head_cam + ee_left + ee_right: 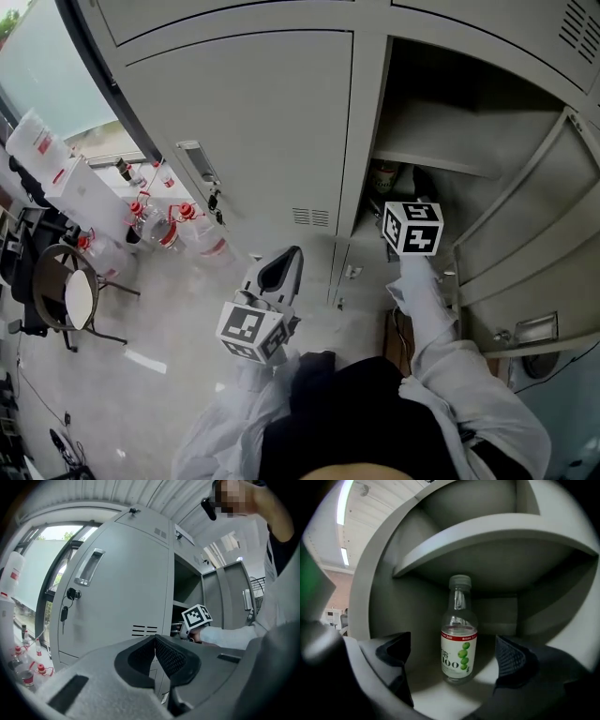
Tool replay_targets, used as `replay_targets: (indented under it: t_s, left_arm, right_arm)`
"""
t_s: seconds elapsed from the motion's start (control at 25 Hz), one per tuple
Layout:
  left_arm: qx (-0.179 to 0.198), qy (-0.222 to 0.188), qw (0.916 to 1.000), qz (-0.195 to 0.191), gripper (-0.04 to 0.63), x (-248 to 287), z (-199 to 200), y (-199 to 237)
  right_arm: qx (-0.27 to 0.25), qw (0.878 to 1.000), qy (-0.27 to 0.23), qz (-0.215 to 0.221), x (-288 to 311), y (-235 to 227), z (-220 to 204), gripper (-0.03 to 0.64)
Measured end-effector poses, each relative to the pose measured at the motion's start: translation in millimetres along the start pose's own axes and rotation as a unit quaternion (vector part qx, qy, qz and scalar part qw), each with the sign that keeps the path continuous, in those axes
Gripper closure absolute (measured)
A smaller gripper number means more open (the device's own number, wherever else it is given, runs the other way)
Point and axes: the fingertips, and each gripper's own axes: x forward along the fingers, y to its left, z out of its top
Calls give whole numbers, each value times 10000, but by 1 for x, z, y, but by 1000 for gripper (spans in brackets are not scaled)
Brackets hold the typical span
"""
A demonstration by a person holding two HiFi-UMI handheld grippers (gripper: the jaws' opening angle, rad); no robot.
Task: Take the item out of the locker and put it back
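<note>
A clear bottle [459, 630] with a pale cap and a white label, red-banded and printed with green fruit, stands upright in the open locker [384, 597] under a shelf [487, 541]. The right tool [453, 660] gapes wide before it, not touching; the left tool [155, 653] is closed on nothing, outside the locker

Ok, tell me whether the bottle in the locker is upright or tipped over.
Upright. The bottle stands on its base on the locker shelf, cap uppermost, clear of the right gripper's open jaws.

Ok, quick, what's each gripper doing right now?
Left gripper: shut, empty.
Right gripper: open, lined up on the bottle in the locker, not gripping it.
</note>
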Motion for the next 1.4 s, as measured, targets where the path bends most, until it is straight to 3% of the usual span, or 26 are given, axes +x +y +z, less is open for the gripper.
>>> replay_targets:
  t_s: [0.36, 0.48, 0.56, 0.68, 0.92, 1.24, 1.4]
  left_arm:
    - [-159, 100, 9996, -222, 588, 11, -11, 16]
    - [-188, 82, 9993, -307, 588, 13, -12, 18]
    - [-180, 103, 9990, -391, 588, 16, -15, 18]
    - [-217, 132, 9986, -466, 588, 17, -20, 18]
    - [-219, 143, 9977, -628, 588, 17, -29, 15]
    - [-164, 119, 9966, -802, 588, 10, -36, 7]
    - [-185, 124, 9968, -763, 588, 7, -36, 10]
  right_arm:
    - [114, 9994, 284, -189, 38, -5, -13, 119]
    - [75, 9986, 415, -329, 42, -8, -18, 198]
    - [105, 9978, 467, -450, 42, -13, -21, 307]
    - [216, 9978, 429, -457, 40, -17, -21, 308]
    - [671, 9966, 473, 41, 31, -12, -21, 310]
    - [1756, 9815, 649, 393, 18, -12, -24, 311]
    - [1944, 9753, 849, 613, 10, -4, -25, 311]
